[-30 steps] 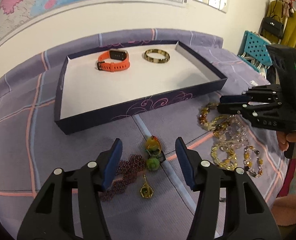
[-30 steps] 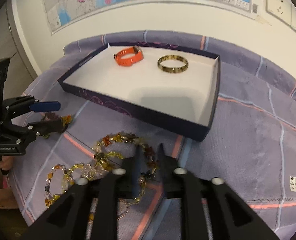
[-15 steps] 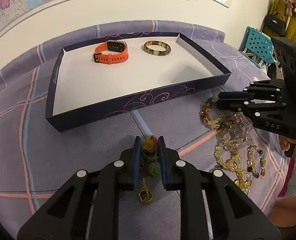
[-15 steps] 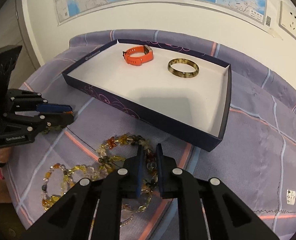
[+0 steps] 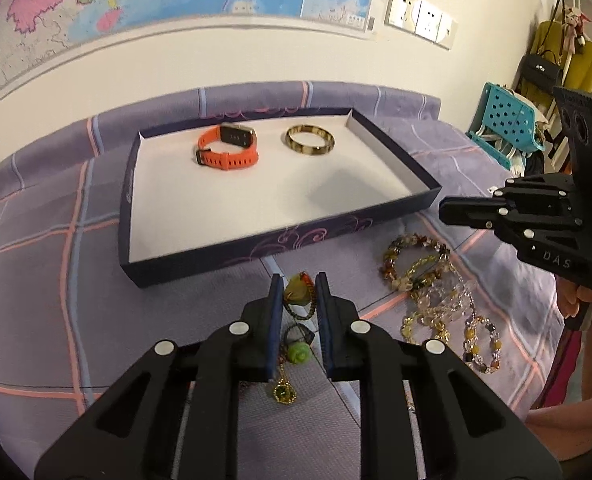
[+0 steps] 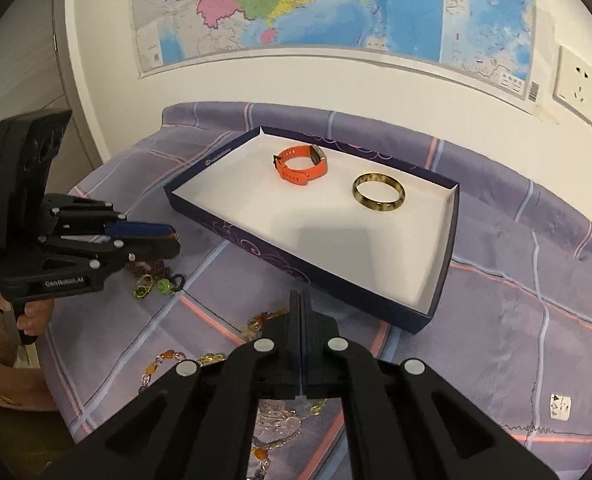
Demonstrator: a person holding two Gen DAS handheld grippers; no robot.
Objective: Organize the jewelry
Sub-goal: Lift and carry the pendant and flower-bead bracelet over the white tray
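Note:
My left gripper (image 5: pixel 299 285) is shut on a yellow-green bead charm (image 5: pixel 296 294), lifted a little off the purple bedspread; its green rose bead (image 5: pixel 298 353) and gold pendant (image 5: pixel 283 393) hang below. My right gripper (image 6: pixel 300 300) is shut with no gap between the pads and nothing visible in them, above the pile of amber bead bracelets (image 5: pixel 428 280). The navy tray (image 5: pixel 223 258) holds an orange watch (image 5: pixel 227 148) and a gold bangle (image 5: pixel 310 141). The tray (image 6: pixel 296 270), watch (image 6: pixel 302 164) and bangle (image 6: pixel 378 193) also show in the right wrist view.
The wall with a map stands right behind the tray. A teal chair (image 5: pixel 504 120) and hanging clothes are at the far right. A dark purple bead necklace (image 6: pixel 151 269) lies under the left gripper (image 6: pixel 167 236).
My left gripper closed on the charm and lifted it. My right gripper closed fully and rose away from the bracelets. Both views pulled up and back.

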